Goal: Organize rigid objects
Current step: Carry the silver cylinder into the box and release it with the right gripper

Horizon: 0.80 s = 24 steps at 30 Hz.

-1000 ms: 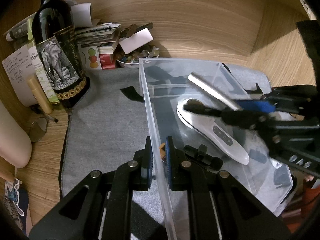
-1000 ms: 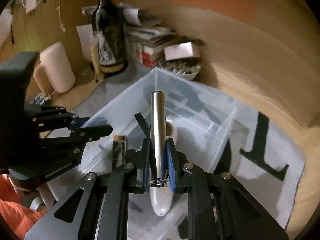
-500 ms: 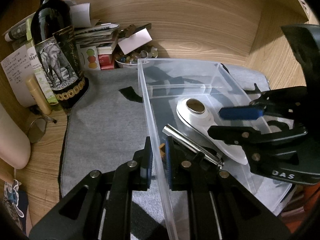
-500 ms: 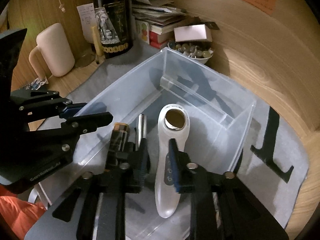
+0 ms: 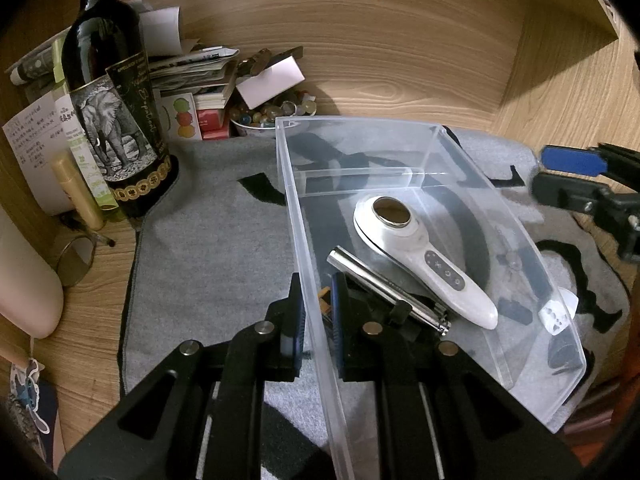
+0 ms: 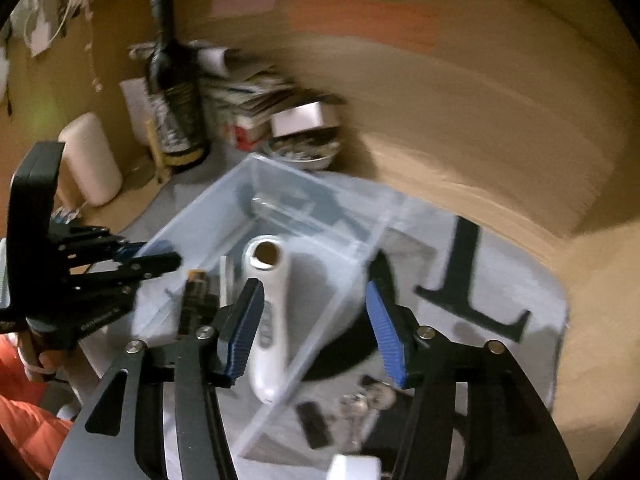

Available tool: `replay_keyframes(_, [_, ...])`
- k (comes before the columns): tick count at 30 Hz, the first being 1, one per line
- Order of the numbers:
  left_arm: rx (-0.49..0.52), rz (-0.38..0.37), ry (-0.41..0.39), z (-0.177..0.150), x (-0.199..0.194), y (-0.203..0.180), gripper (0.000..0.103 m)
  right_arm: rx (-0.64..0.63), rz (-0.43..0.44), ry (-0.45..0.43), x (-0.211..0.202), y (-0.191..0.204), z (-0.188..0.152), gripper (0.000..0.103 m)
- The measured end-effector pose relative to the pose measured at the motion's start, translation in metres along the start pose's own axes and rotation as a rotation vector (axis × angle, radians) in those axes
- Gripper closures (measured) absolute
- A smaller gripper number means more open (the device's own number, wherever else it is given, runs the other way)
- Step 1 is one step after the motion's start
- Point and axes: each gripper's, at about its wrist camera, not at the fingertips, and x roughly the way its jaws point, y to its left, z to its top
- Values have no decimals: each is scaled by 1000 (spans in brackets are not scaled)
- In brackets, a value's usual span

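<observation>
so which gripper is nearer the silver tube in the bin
Left. The left gripper clamps the bin wall right beside the silver tube; the right gripper is open, off past the bin's far side.

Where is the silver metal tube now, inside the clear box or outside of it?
Inside. The silver metal tube lies flat on the floor of the clear box, beside the white handheld device; the open right tool holds nothing.

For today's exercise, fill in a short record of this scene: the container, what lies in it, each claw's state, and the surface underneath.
container: clear plastic bin, open top
contents: white handheld device; silver metal tube lying beside it
left claw: shut on the bin's near wall, one finger inside, one outside
right claw: open, holding nothing
surface: grey mat on a wooden desk
behind: wine bottle, upright
</observation>
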Motion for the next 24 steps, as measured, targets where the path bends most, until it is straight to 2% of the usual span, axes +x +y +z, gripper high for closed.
replay_keyframes(6, [3,3,0,0,0,0,92,87,-51,42,-1,-26,-21,51])
replay_keyframes(11, [4,6,0,-1,1,-1,92,117,-80,152,22,-40,-50,51])
replay_keyframes(17, [6,7,1,0,1,0,92,183,-48,257,47,-54,-77,51])
replay_keyframes(24, [6,6,1,0,1,-1,92,229,-17,263,63,-68,-79,52])
